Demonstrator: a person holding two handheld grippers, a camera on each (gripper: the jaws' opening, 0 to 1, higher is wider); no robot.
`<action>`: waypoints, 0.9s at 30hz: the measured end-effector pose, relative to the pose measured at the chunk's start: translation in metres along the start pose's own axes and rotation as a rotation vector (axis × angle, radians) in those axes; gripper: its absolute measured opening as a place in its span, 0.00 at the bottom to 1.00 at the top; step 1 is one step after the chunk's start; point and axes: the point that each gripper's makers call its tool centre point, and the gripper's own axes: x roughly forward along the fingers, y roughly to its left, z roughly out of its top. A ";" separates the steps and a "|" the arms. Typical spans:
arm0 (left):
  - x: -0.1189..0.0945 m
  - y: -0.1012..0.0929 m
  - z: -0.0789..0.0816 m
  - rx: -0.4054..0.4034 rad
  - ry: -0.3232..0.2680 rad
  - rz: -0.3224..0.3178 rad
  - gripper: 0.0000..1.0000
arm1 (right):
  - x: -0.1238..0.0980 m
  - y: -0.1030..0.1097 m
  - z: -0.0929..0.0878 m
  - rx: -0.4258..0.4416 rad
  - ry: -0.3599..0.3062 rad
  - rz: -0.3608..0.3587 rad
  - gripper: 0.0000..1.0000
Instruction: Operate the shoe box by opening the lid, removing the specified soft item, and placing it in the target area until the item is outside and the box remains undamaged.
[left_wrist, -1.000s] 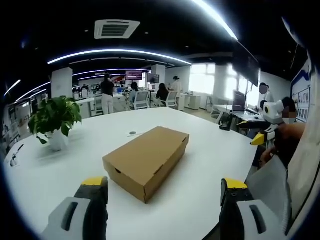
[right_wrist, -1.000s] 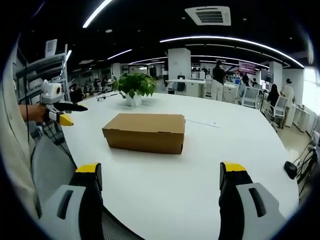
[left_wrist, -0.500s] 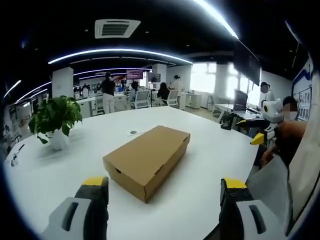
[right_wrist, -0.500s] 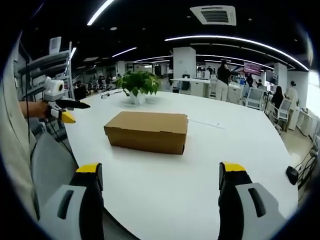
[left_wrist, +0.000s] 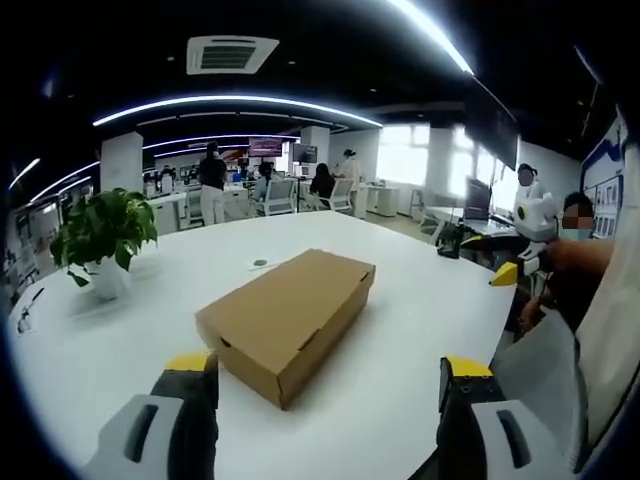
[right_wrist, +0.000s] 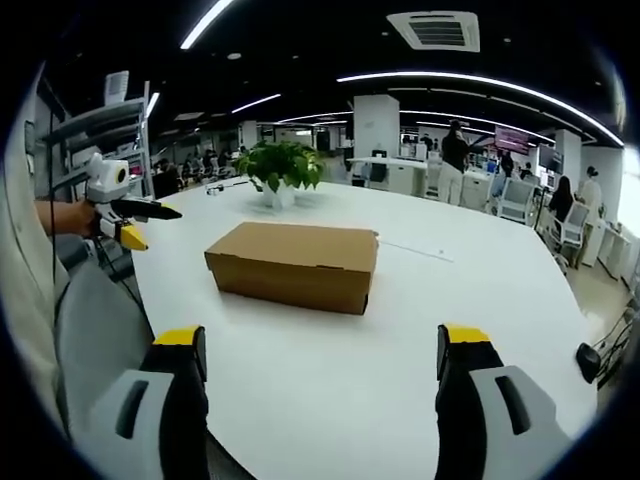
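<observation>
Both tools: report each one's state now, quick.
Left tool: open, holding nothing.
Right tool: open, holding nothing.

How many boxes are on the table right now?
1: a closed cardboard box lying mid-table, in front of the potted plant. No other box is visible.

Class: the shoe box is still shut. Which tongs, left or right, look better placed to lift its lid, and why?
Probably right. The right tongs face the shoe box along its long side, squarely; the left tongs meet a corner. Both are open, well short.
</observation>
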 end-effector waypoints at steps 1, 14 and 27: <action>0.001 0.000 0.000 0.002 0.000 -0.001 0.93 | 0.001 0.000 0.000 -0.001 0.001 0.004 0.90; 0.022 -0.002 -0.006 0.022 0.017 -0.013 0.91 | 0.023 -0.006 -0.001 -0.036 -0.002 0.059 0.88; 0.033 0.017 -0.015 0.011 0.037 0.096 0.84 | 0.050 -0.016 -0.002 -0.080 0.017 0.150 0.85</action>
